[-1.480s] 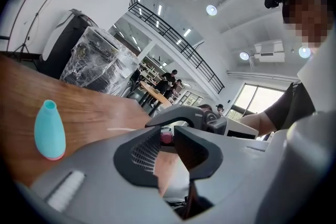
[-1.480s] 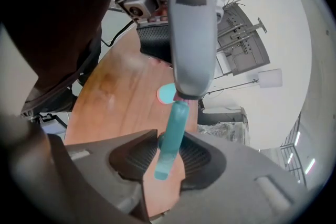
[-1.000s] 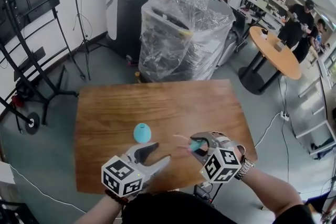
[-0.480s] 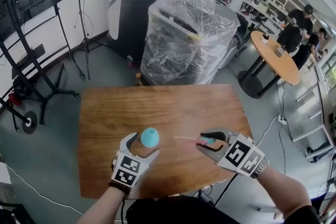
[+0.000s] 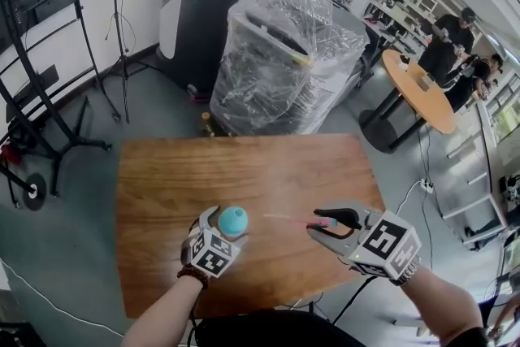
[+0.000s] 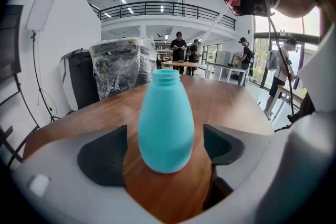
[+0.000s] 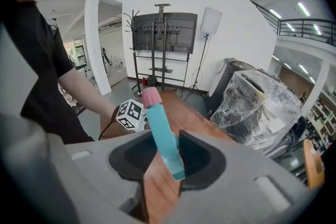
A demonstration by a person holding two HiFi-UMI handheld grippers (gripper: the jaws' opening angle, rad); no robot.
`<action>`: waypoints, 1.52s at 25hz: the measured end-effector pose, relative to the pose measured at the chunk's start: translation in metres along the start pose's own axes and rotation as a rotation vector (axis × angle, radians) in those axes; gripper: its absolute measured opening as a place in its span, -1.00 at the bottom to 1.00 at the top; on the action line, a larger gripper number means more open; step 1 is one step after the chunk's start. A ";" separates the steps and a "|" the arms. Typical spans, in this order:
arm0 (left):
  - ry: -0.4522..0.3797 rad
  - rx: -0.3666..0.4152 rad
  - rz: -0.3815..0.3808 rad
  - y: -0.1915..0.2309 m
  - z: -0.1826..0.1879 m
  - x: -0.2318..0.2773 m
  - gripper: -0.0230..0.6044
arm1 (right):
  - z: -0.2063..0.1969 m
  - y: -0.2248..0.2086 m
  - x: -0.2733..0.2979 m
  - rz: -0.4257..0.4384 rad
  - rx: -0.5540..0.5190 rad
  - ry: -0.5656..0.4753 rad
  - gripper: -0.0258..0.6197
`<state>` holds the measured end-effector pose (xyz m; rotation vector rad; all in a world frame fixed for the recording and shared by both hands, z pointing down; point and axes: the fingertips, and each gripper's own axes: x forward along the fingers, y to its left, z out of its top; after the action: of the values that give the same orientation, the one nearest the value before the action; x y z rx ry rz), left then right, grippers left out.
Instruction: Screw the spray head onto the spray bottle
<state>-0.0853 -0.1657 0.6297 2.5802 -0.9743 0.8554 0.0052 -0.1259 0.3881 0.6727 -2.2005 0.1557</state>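
Observation:
A teal spray bottle (image 5: 232, 219) stands upright with an open neck on the wooden table (image 5: 244, 166). My left gripper (image 5: 227, 227) reaches around it. In the left gripper view the bottle (image 6: 165, 123) sits between the two dark pads (image 6: 102, 155), with a gap on each side. The jaws are opening. To the right, my right gripper (image 5: 322, 223) is shut on the teal spray head (image 5: 327, 220), whose thin tube (image 5: 284, 217) points toward the bottle. The right gripper view shows the spray head (image 7: 160, 131) clamped between the pads, pink tip up.
Behind the table stand a plastic-wrapped machine (image 5: 284, 53) and black bins (image 5: 203, 4). A screen on a wheeled stand (image 5: 41, 53) is at the left. A round table (image 5: 422, 85) with people by it is at the back right. Cables lie on the floor at the right.
My left gripper has moved forward around the bottle and its jaws have spread wide. My right gripper has drifted a little right, still holding the spray head.

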 end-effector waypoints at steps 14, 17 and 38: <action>0.096 0.228 0.042 -0.009 0.007 -0.002 0.27 | 0.007 0.019 0.003 0.034 -0.110 0.005 -0.55; 0.142 0.319 0.060 -0.015 0.012 -0.008 0.26 | 0.003 0.021 0.002 0.035 -0.150 0.010 -0.55; 0.131 0.720 0.127 -0.096 0.108 -0.058 0.26 | -0.032 0.055 0.000 0.091 -0.509 -0.051 -0.55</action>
<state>-0.0091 -0.1095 0.5065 2.9835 -0.9177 1.6379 -0.0016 -0.0684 0.4160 0.2934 -2.1930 -0.3685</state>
